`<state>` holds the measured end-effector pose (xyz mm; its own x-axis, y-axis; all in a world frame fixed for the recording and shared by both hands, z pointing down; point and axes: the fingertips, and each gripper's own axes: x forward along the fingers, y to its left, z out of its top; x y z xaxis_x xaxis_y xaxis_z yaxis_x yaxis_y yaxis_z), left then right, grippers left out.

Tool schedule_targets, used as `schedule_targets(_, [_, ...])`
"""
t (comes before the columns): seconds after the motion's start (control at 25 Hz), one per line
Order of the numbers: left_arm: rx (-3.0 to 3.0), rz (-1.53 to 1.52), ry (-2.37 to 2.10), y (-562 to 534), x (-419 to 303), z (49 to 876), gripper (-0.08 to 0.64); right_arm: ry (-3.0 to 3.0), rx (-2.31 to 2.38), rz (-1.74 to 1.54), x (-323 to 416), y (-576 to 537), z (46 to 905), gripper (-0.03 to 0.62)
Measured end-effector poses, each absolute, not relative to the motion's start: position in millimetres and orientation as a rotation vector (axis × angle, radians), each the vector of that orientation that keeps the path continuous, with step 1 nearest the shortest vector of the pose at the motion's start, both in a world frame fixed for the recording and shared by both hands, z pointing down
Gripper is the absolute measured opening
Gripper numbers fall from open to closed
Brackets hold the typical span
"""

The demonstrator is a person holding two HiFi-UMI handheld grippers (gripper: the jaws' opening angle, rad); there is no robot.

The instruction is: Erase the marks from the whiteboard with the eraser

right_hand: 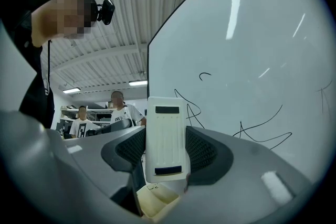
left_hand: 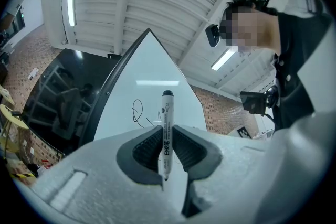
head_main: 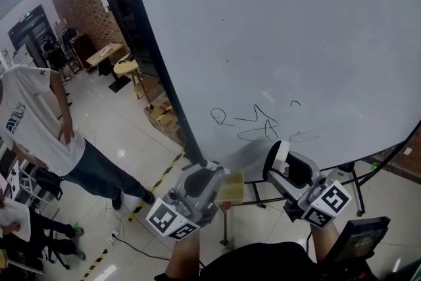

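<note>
Eraser (right_hand: 165, 136) is in the right gripper (right_hand: 165, 147): jaws clamped on its long sides, white body upright between the pads. Left gripper (left_hand: 166, 145) is pinched narrow on a white marker (left_hand: 166, 128), with the marker's black end pointing away from the camera.

From the head view I read both grippers low in frame, left at about 7 o'clock and right at about 5, under the whiteboard (head_main: 276, 29). Black marks (head_main: 260, 123), loops and scribbles, sit low on the board, at 12 o'clock from the eraser and near it. There's a small separate curl (head_main: 295, 102) at 1 o'clock from them.

The eraser's top end overlaps the board's lower area in the head view. I can't tell whether it touches the surface.

Person in a white T-shirt (head_main: 36, 115) stands on the floor at 9 o'clock.
</note>
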<state>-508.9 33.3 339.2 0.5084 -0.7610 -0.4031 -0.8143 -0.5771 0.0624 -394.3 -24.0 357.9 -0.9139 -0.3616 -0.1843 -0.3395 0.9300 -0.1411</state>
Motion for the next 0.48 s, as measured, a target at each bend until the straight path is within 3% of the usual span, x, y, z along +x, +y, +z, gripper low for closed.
schedule_targets(0.48, [-2.603, 0.600, 1.364, 35.4, -507.5, 341.1, 0.057, 2.875, -0.531, -0.153, -392.2, -20.4, 360.9, 0.239])
